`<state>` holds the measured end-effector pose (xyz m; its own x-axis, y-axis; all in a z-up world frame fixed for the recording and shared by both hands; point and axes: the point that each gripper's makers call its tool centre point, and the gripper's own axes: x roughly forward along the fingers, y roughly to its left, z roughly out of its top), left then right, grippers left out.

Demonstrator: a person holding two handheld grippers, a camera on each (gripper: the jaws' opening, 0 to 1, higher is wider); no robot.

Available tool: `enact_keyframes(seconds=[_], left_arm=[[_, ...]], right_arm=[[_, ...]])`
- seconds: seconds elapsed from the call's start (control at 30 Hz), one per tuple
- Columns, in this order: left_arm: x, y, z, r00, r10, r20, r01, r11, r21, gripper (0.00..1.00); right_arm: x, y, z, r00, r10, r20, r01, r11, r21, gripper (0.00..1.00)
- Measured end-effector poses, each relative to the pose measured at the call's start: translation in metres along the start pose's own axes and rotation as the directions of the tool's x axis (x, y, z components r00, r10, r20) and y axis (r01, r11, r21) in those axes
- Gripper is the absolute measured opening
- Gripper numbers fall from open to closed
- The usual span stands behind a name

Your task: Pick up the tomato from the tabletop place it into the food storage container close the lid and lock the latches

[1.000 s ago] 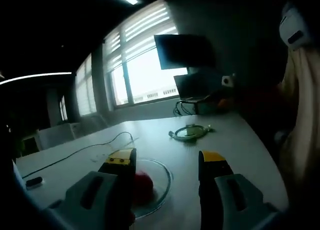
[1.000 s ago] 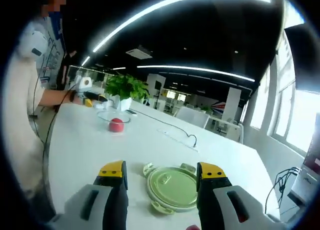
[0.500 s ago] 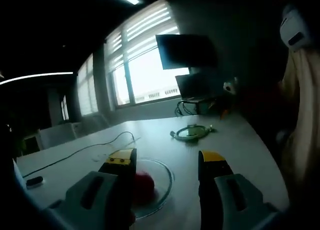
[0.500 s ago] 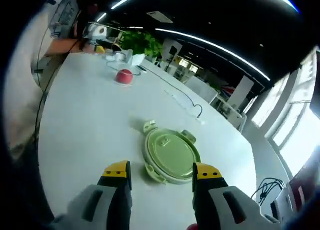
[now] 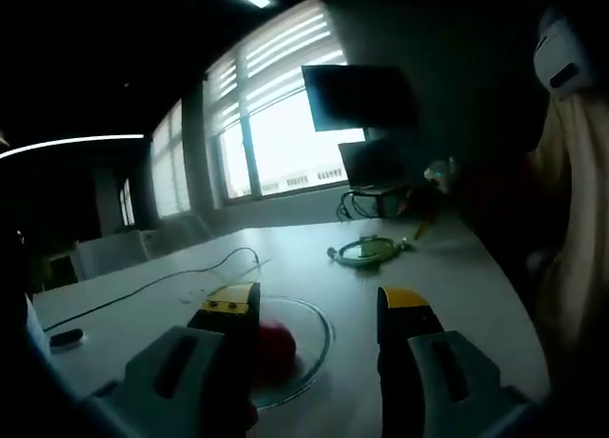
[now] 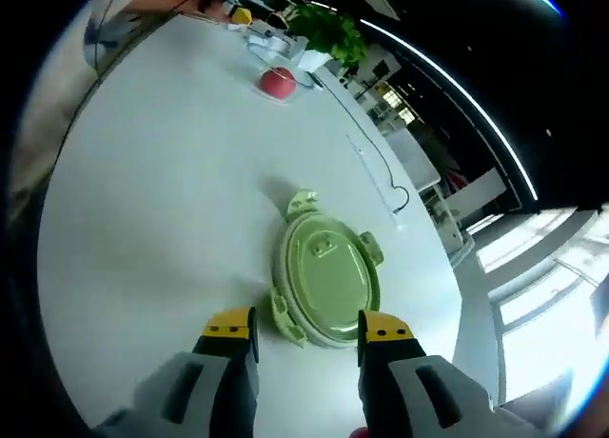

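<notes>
right claw [image 6: 304, 324] nearer lid [image 6: 327, 278], tomato [image 5: 276, 341] half-hidden

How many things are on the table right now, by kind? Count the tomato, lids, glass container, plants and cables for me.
Tomato: 1
Green latch lid: 1
Round glass container: 1
Potted plant: 1
Cable lying across the tabletop: 1
Total: 5
</notes>
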<state>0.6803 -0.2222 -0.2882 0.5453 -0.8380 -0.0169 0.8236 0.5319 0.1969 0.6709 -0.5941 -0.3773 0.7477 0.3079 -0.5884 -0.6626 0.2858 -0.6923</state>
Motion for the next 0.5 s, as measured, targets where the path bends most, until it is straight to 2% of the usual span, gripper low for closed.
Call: enact_keyframes(seconds=[0.17, 0.5], left_arm=[[-0.002, 0.002, -0.001, 1.0, 0.005, 0.001, -0.005, 1.0, -0.003, 0.41], [-0.005, 0.004, -0.001, 1.0, 0.015, 0.01, -0.015, 1.0, -0.011, 0.41]], right_arm=[[0.005, -0.002, -0.001, 0.999, -0.013, -0.032, 0.011, 0.998, -0.068, 0.3], [0.012, 0.0, -0.004, 0.997, 0.004, -0.071, -0.012, 0.994, -0.112, 0.26]])
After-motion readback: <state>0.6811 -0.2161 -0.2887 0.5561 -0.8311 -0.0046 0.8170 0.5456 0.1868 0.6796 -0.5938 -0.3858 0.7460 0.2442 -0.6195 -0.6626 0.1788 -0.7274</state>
